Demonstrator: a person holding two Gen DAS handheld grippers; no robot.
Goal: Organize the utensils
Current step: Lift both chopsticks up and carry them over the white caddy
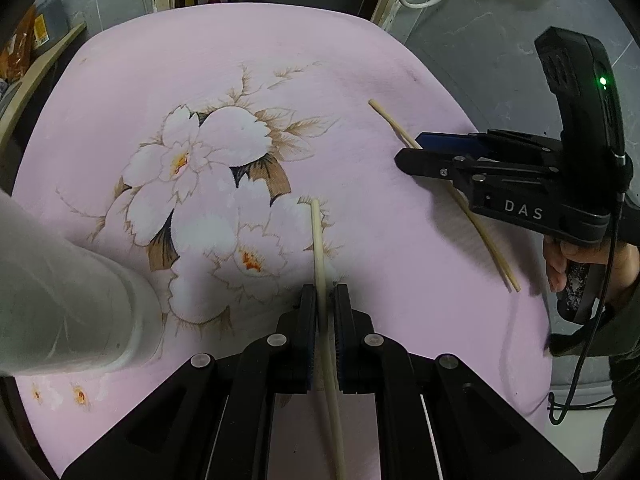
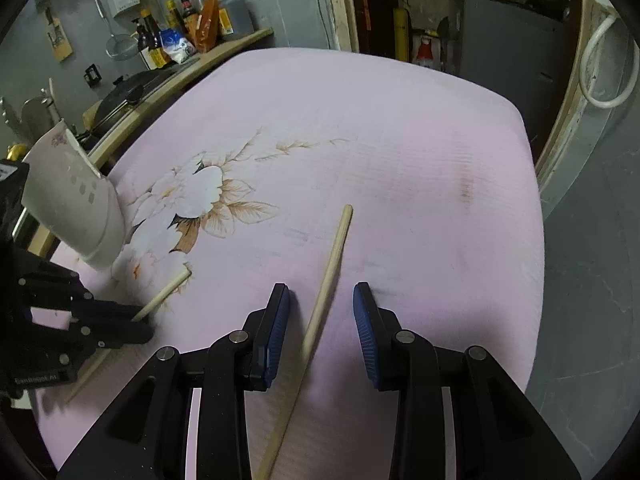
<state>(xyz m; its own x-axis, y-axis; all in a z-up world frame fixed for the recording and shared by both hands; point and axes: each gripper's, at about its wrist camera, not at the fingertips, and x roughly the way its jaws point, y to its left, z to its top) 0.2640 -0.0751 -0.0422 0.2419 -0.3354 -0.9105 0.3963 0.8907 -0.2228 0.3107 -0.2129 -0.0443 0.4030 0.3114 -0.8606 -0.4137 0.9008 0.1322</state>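
A pale bamboo chopstick point(image 1: 320, 248) lies on the pink flower-printed tablecloth point(image 1: 280, 64), running between the closed-in fingers of the black left gripper point(image 1: 323, 300). To its right, well apart, a second pale bamboo chopstick point(image 1: 480, 224) lies slanted on the same cloth, passing under the black right gripper point(image 1: 408, 148), whose spread fingers stand on either side of it. A white ribbed plastic cup point(image 1: 72, 304) stands on the cloth at the left, beside the left gripper. Behind the table, on the left, a wooden shelf point(image 2: 224, 50) carries a row of sauce bottles point(image 2: 180, 28).
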